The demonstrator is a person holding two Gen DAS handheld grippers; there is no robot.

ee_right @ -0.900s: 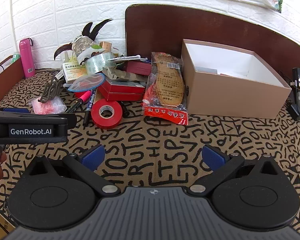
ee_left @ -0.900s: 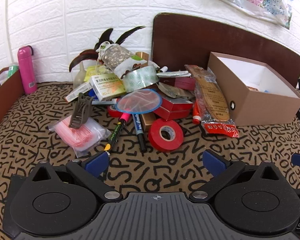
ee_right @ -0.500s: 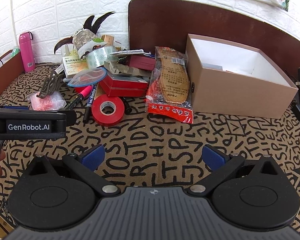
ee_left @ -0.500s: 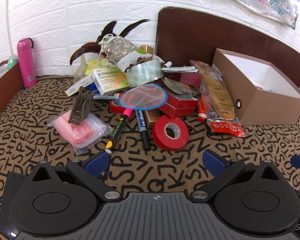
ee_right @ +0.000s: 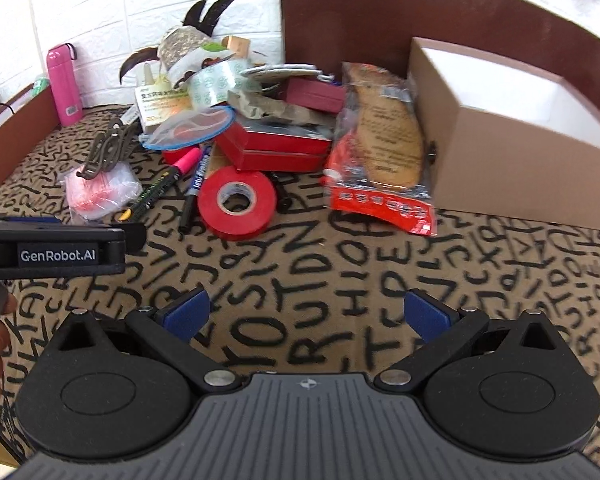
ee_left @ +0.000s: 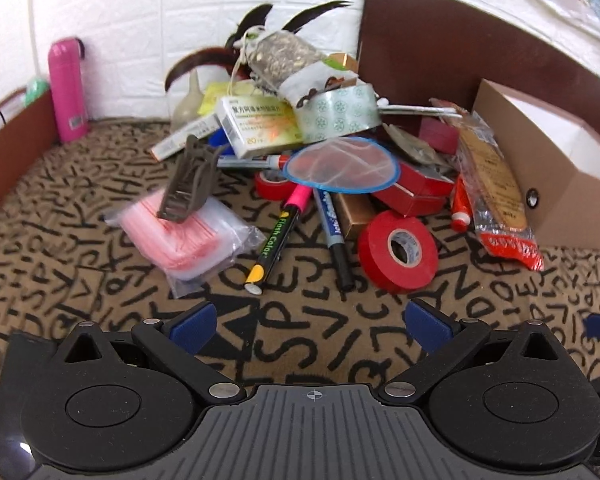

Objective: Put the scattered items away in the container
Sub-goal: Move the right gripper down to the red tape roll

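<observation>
A: Cardboard box (ee_right: 512, 148) first: brown outside, white inside, open-topped, at the right of the right wrist frame. It is the container, and the clutter lies to its left on the counter (ee_right: 340, 280) with its lettered cloth.

B: Which piece would you take?

A: Probably the crinkly plastic insole packet (ee_right: 380, 148) touching the box, or the smooth red tape roll (ee_left: 398, 251) at centre of the left wrist frame. Approach the roll from above so the pads straddle its rim; a ring may slide or roll if nudged sideways.

B: And the smaller bits?

A: Soft clear bag of pink sheets (ee_left: 188, 236) with a ridged brown hair claw (ee_left: 190, 184) on it, left of centre; thin round markers (ee_left: 278, 240) beside it.

B: Grippers?

A: Left gripper (ee_left: 311, 322) and right gripper (ee_right: 306, 316) both gape fully, holding nothing.
</observation>
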